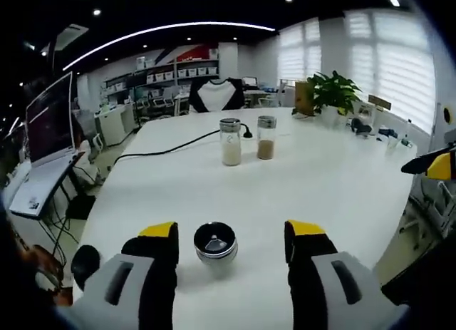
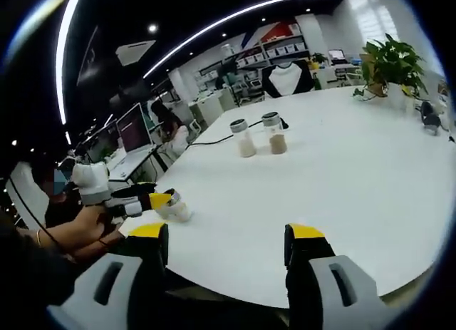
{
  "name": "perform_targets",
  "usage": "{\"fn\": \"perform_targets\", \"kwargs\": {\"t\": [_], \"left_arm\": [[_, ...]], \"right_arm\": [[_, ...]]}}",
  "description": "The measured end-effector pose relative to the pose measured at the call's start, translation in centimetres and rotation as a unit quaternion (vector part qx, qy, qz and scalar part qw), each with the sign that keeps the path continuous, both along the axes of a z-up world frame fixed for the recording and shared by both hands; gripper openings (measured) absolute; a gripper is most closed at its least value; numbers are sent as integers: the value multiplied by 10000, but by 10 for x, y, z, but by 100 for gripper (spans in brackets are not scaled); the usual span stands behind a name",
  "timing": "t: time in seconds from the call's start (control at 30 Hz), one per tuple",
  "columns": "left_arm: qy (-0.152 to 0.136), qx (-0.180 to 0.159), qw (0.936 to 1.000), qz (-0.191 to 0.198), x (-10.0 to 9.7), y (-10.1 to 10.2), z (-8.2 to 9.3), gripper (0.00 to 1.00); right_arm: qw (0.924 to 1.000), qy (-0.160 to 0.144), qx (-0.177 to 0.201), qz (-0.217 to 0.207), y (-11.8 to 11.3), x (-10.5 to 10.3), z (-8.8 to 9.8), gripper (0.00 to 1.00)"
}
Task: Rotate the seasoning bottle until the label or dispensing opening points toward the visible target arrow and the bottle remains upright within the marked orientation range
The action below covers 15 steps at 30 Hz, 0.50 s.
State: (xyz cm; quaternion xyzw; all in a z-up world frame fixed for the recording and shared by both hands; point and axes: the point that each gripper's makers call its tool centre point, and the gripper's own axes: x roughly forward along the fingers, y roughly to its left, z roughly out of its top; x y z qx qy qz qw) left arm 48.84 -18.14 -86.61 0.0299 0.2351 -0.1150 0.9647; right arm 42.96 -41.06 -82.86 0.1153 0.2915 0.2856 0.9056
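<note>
I judge the seasoning bottle (image 1: 215, 245) small, rigid, slick, tippable; my left gripper (image 1: 231, 246) brackets it, jaws apart; I'd clamp low on its body; right gripper (image 2: 226, 246) gapes, holding nothing.

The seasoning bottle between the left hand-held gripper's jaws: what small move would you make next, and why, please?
Probably close the left hand-held gripper on the seasoning bottle: its jaws stand open on either side of the upright bottle, not touching it, so no turning can begin.

Right hand-held gripper (image 2: 226, 248) hangs wide apart over the white worktop (image 2: 342, 194); at nine o'clock, the left hand-held gripper (image 2: 162, 199) flanks a seasoning bottle (image 2: 175, 206).
</note>
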Motion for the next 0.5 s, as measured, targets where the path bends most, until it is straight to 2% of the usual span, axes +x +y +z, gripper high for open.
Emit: {"fn": "perform_targets", "kwargs": {"t": [0.2,0.37,0.5], "left_arm": [[-92,-183,9998,-1,-15,11,16,66],[-121,-323,9994,64,-22,19,23,69],[-286,-321,9991,-19,-24,18,33,77]], "right_arm": [[9994,-24,13,344,21,7,-2,65],[9985,-51,29,542,35,12,-2,65],[9979,-64,28,649,44,12,1,65]]}}
